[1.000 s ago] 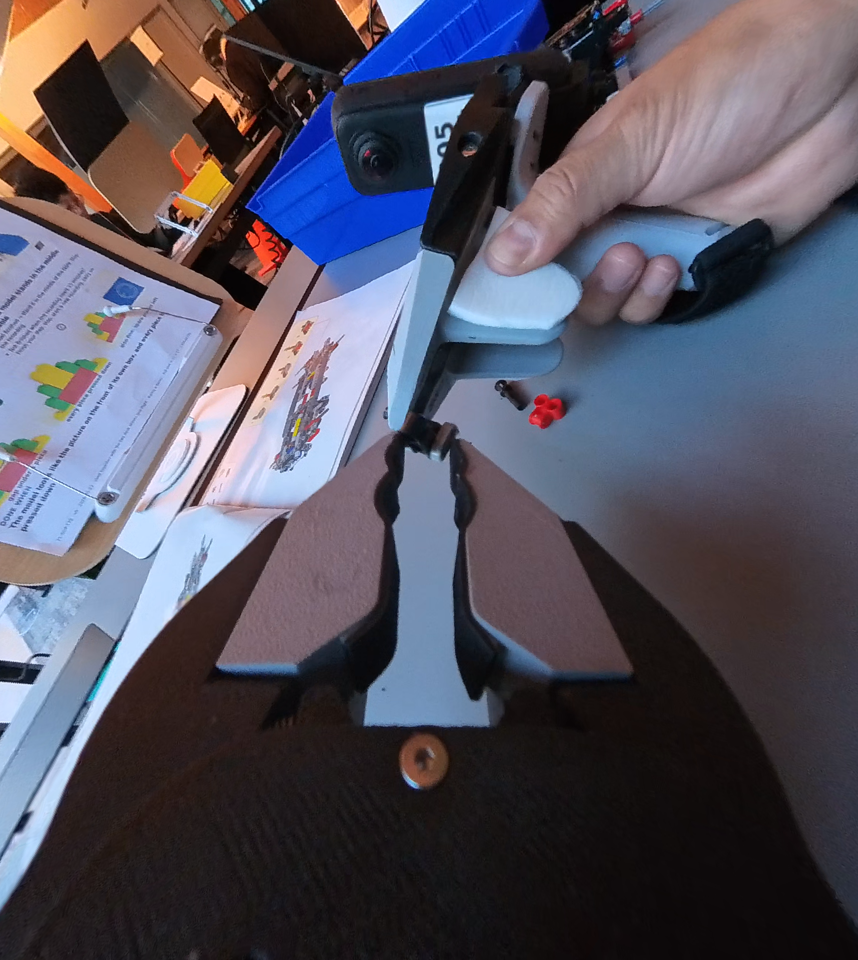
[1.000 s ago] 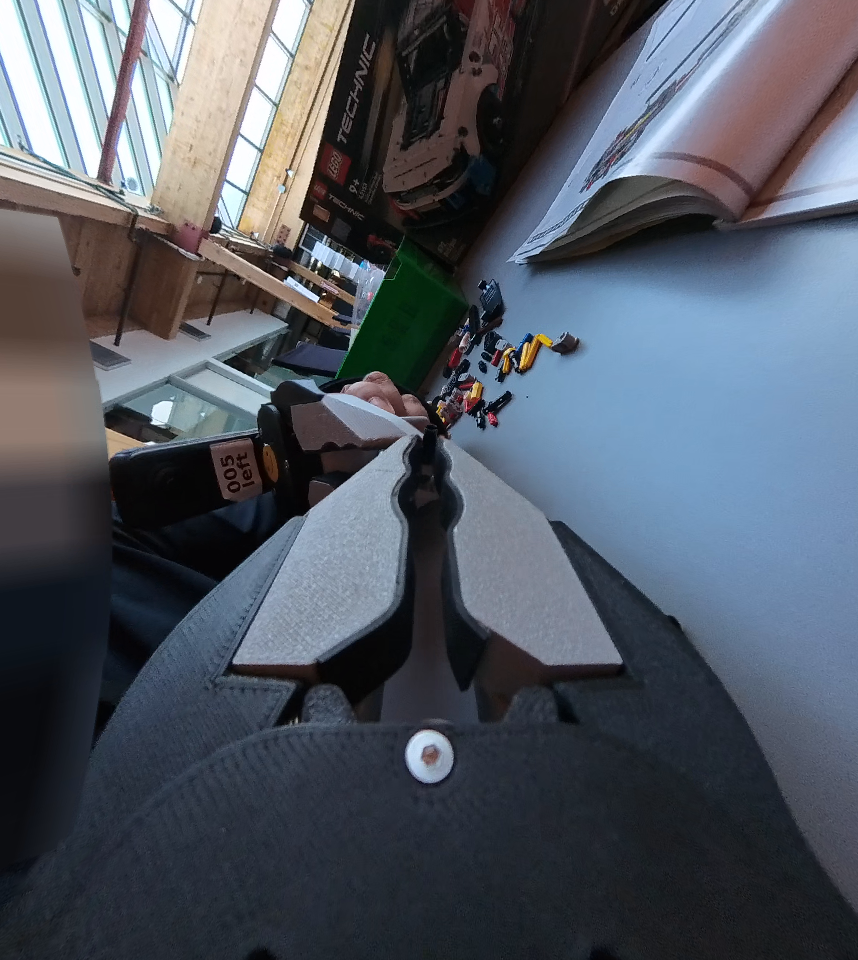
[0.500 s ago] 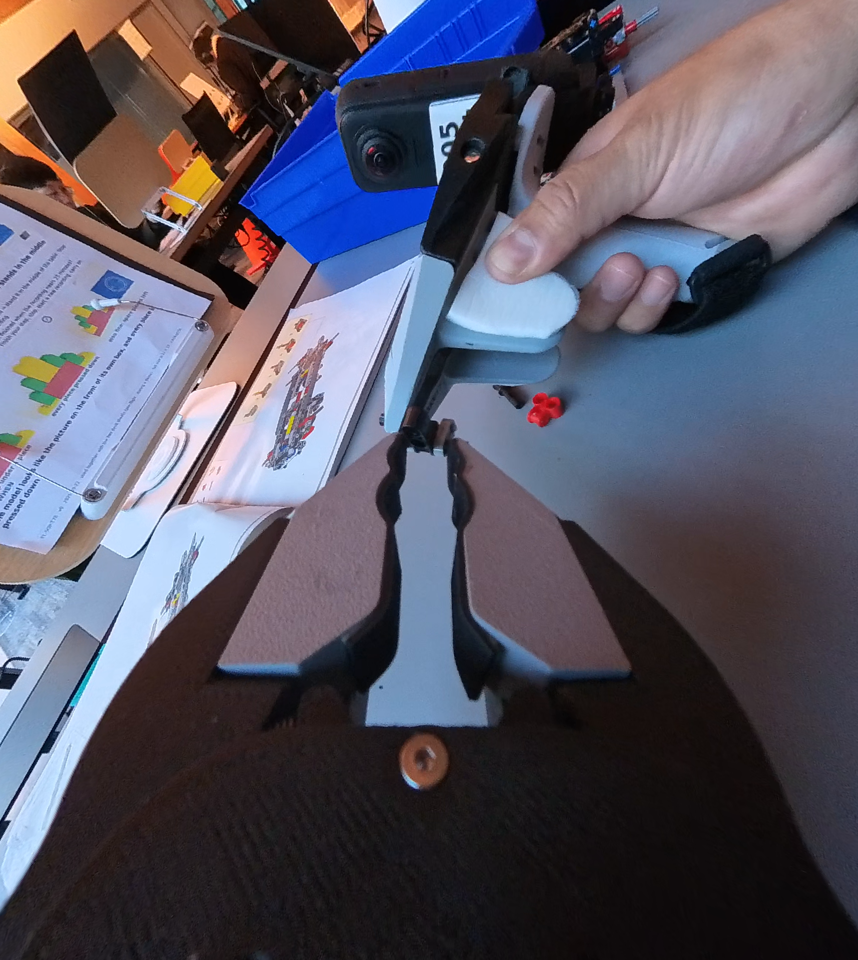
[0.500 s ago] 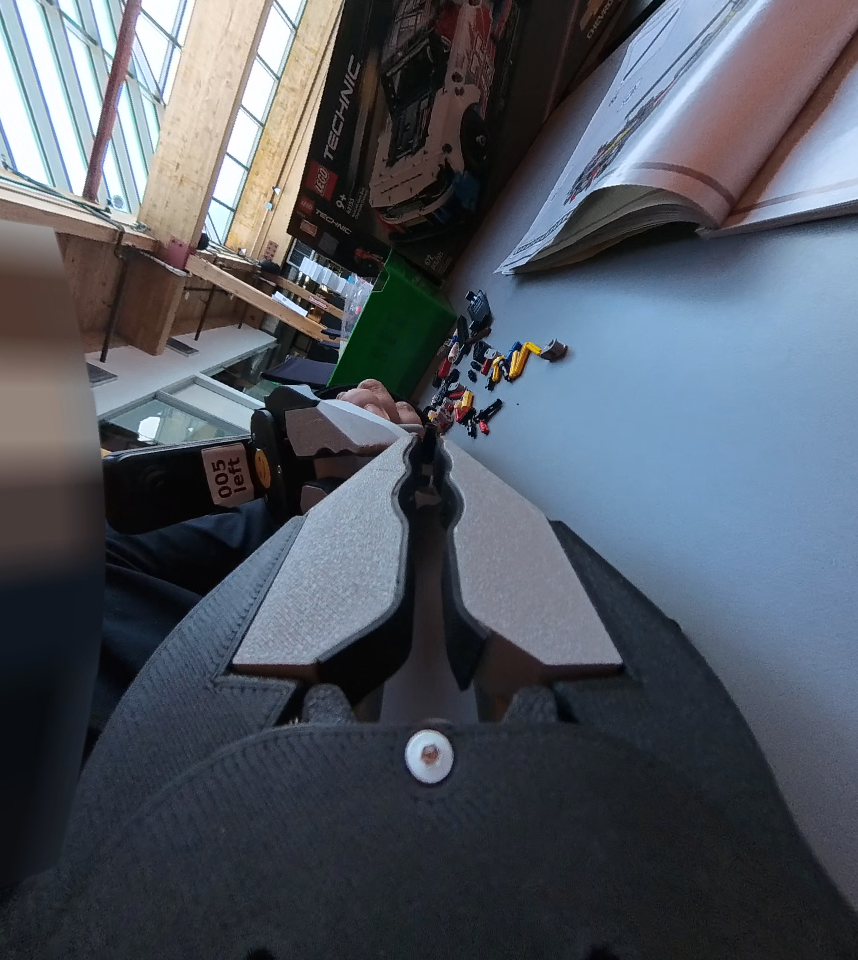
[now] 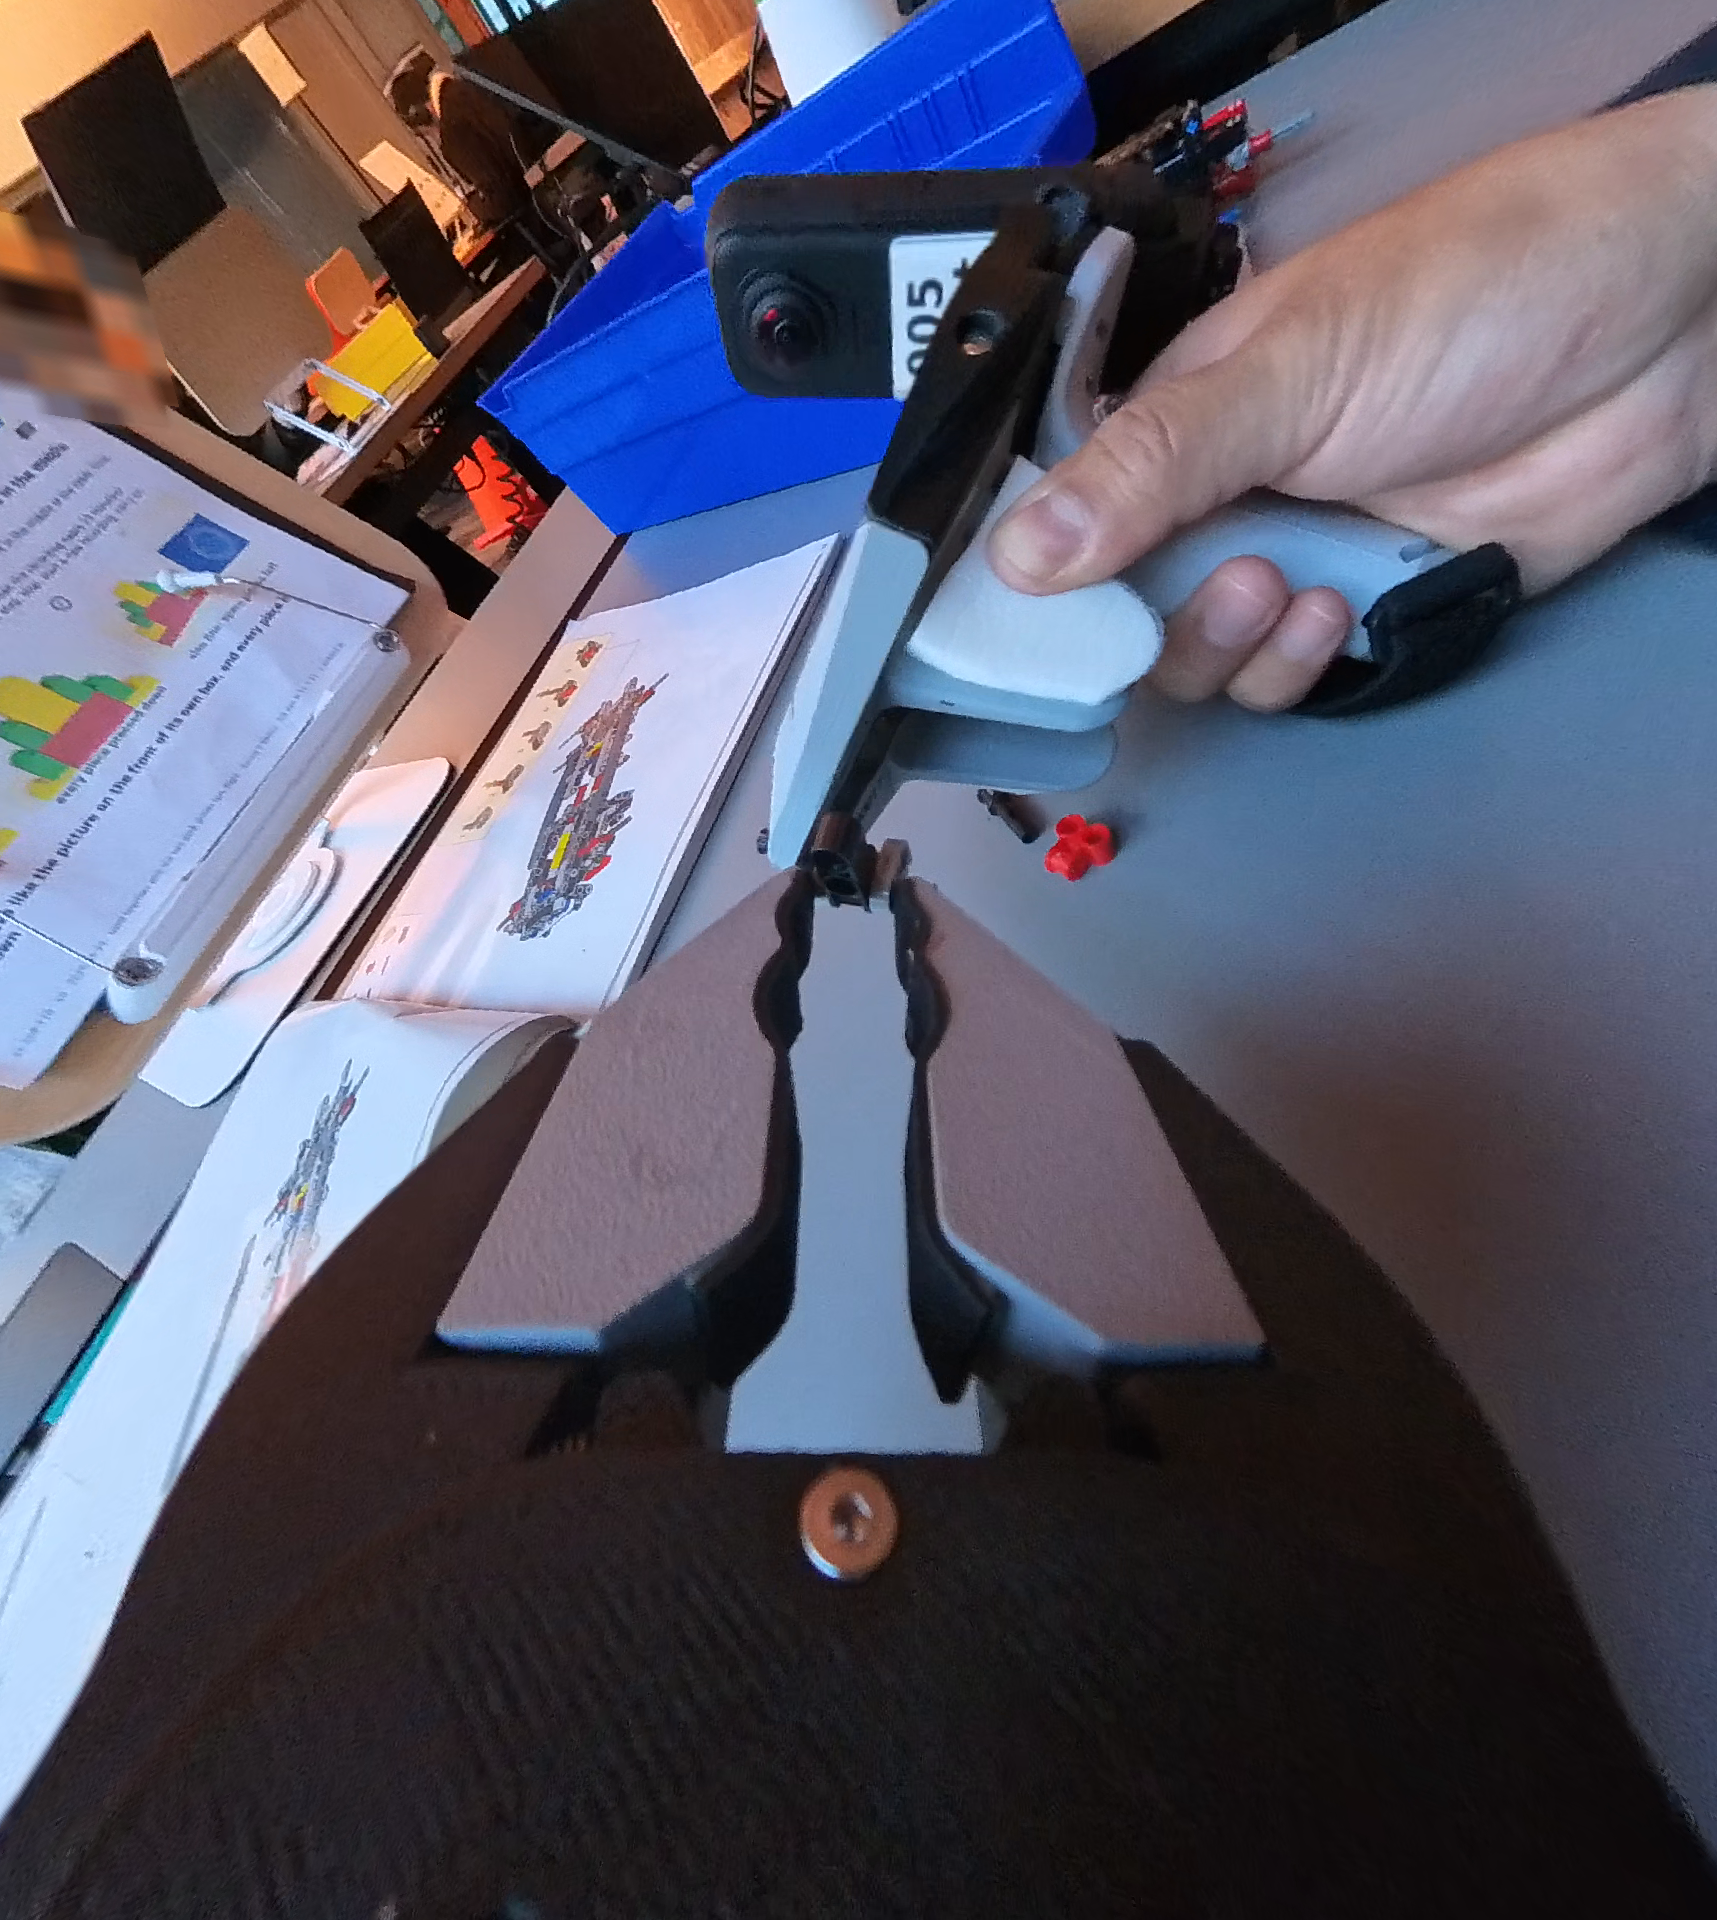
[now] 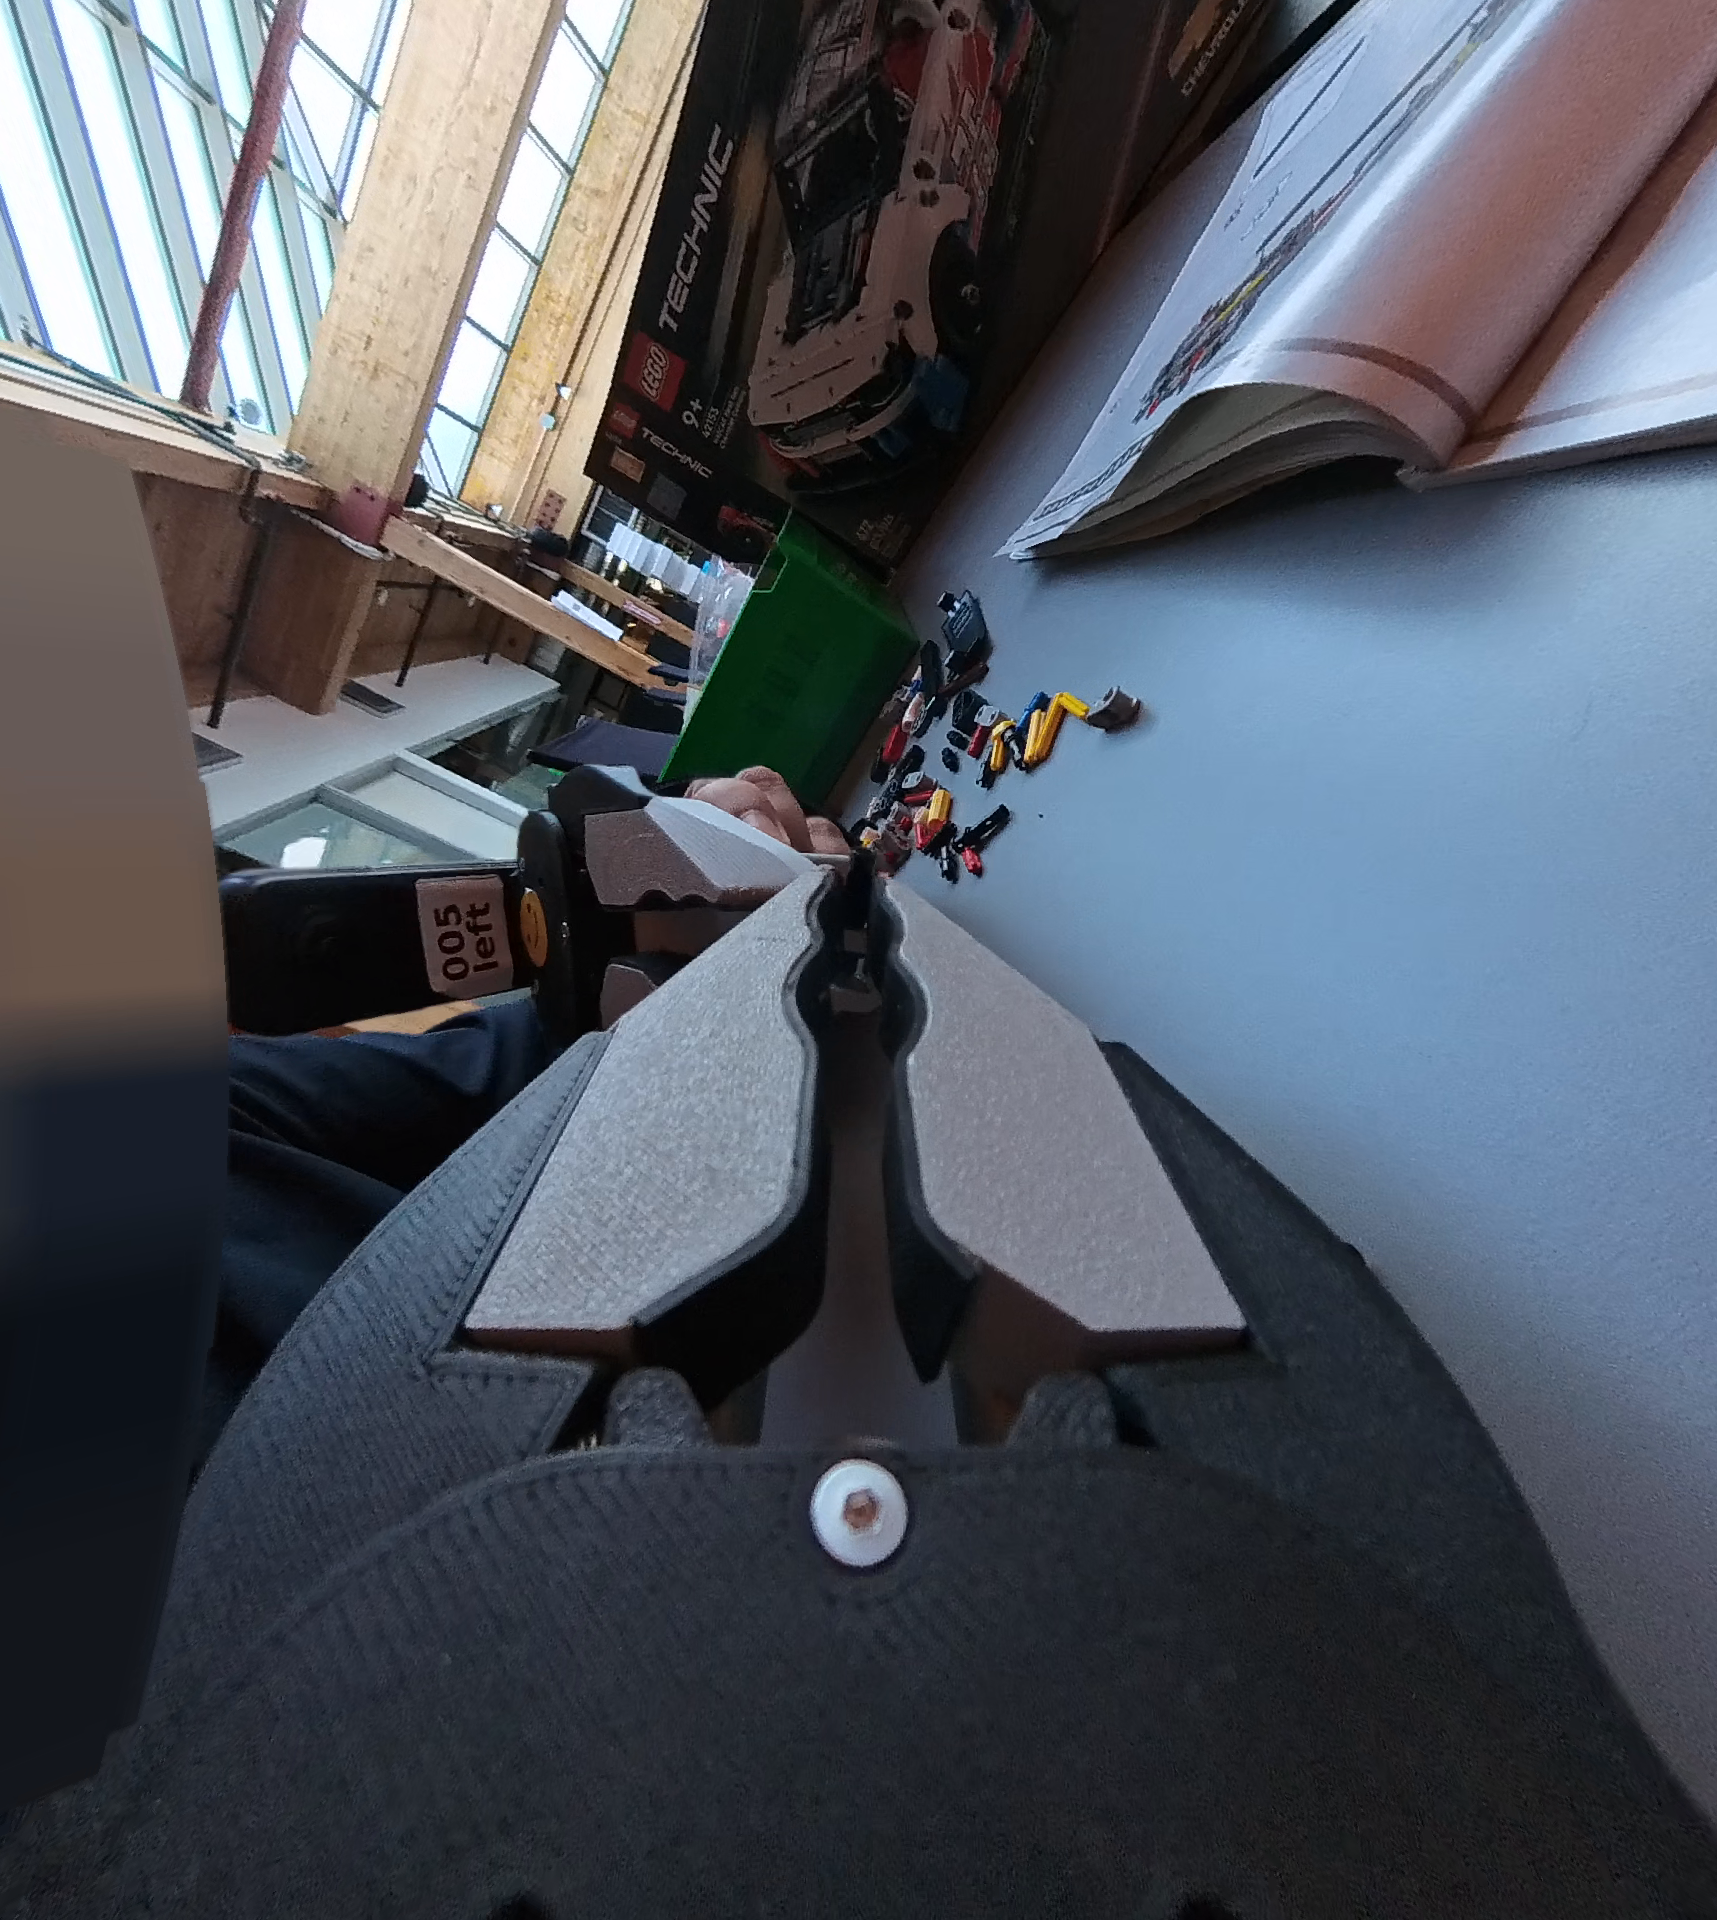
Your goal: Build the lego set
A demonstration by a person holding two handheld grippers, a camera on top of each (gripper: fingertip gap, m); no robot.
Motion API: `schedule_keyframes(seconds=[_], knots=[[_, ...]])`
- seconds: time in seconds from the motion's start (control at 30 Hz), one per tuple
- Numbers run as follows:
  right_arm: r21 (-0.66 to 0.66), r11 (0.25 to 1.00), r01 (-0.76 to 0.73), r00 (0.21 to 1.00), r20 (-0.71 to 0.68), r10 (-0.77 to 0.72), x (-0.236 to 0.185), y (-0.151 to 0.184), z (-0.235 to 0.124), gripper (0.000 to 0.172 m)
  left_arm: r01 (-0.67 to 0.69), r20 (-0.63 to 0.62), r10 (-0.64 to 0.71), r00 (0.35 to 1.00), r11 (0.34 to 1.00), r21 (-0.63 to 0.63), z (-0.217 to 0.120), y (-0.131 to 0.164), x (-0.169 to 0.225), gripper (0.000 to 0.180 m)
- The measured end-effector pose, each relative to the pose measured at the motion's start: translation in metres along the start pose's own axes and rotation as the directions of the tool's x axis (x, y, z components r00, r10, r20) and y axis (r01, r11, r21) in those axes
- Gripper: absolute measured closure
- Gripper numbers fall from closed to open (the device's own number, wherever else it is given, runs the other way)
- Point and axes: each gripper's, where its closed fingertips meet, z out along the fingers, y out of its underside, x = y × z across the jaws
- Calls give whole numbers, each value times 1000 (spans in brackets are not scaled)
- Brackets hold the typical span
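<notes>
In the left wrist view my left gripper [image 5: 849, 894] is shut on a small black brick piece [image 5: 838, 883], and a small grey piece [image 5: 892, 862] sits against it at the right fingertip. My right gripper [image 5: 828, 844], held by a hand [image 5: 1405, 364], comes down from above and meets that piece tip to tip. In the right wrist view my right gripper [image 6: 859, 899] is shut on a thin black piece [image 6: 859, 883] that sticks out of its tips, with a small grey bit [image 6: 849, 997] just behind it. The left gripper's finger [image 6: 688, 847] lies to the left, against those tips.
A red piece [image 5: 1077, 844] and a black pin [image 5: 1008, 812] lie on the grey table [image 5: 1456, 1039]. An open instruction booklet [image 5: 605, 790], a board with a printed sheet [image 5: 106, 727] and a blue bin [image 5: 781, 343] are at the left. Loose pieces [image 6: 968, 769], a green bin [image 6: 792, 665] and a set box [image 6: 833, 260] lie ahead. The tips of both grippers are at nearly the same place.
Both grippers stay tip to tip with their grasps unchanged. The views shift only slightly.
</notes>
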Motion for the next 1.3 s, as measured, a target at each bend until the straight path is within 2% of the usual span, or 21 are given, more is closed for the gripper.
schedule_keyframes(seconds=[0.2, 0.27, 0.37, 0.43, 0.47, 0.6, 0.7, 0.93, 1.1, 1.3], knots=[[34, 997, 67, 993, -95, -64, 7, -3, 0, 171, 51, 44, -51, 998, 999, 10, -5, -3, -6, 172], [41, 991, 130, 981, -147, -122, 8, -4, 0, 171, 194, 30, -194, 981, 981, -1, -3, 1, -6, 174], [50, 967, 249, 946, -225, -232, 6, -8, 0, 172, 420, -47, -419, 907, 908, 7, -4, -2, -5, 163], [59, 948, 311, 921, -265, -286, 4, -11, 1, 172, 504, -53, -505, 862, 863, -28, -1, 3, -6, 150], [61, 943, 328, 914, -272, -301, 3, -11, 2, 172, 526, -42, -528, 848, 849, -48, 1, 7, -8, 151], [77, 931, 356, 899, -299, -319, 2, -14, 4, 172, 586, -68, -588, 806, 809, -48, 8, 7, -12, 164], [96, 932, 350, 899, -314, -306, 4, -17, 3, 172, 619, -81, -621, 780, 784, -49, 11, 7, -14, 165], [109, 920, 377, 894, -302, -330, -1, -19, 3, 171, 741, -190, -728, 659, 672, -3, 6, 0, -19, 164], [99, 905, 414, 876, -313, -367, -3, -20, 5, 171, 781, -224, -760, 610, 625, 7, 5, -2, -21, 164], [100, 924, 369, 921, -172, -349, -10, -21, 5, 168, 776, -228, -752, 618, 630, 26, 0, -1, -27, 172]])
